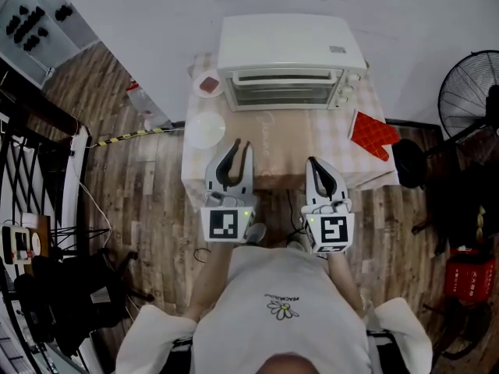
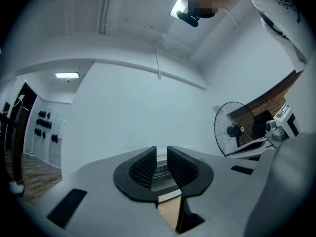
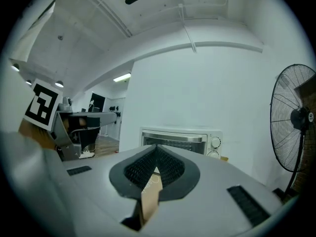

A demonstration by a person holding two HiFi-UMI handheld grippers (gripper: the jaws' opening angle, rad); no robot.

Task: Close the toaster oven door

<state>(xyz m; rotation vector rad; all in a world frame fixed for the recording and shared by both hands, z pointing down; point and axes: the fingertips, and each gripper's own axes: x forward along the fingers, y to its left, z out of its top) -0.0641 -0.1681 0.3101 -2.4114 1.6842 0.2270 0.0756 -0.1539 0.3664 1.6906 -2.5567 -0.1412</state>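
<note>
A white toaster oven (image 1: 288, 61) stands at the back of the checked table (image 1: 284, 142), and its glass door (image 1: 284, 88) sits upright against the front. The right gripper view shows the toaster oven (image 3: 180, 141) straight ahead, door up, knobs at its right. My left gripper (image 1: 242, 143) hovers over the table's near left part; in its own view the left gripper (image 2: 162, 154) shows a narrow gap between the pads with nothing in it. My right gripper (image 1: 312, 160) is at the near right; the right gripper (image 3: 156, 148) has its pads together, empty. Both are well short of the oven.
A red oven mitt (image 1: 373, 135) lies right of the oven. A white plate (image 1: 206, 129) and a small dish with something red (image 1: 209, 84) sit at the table's left. A black floor fan (image 1: 468, 92) stands to the right on the wooden floor.
</note>
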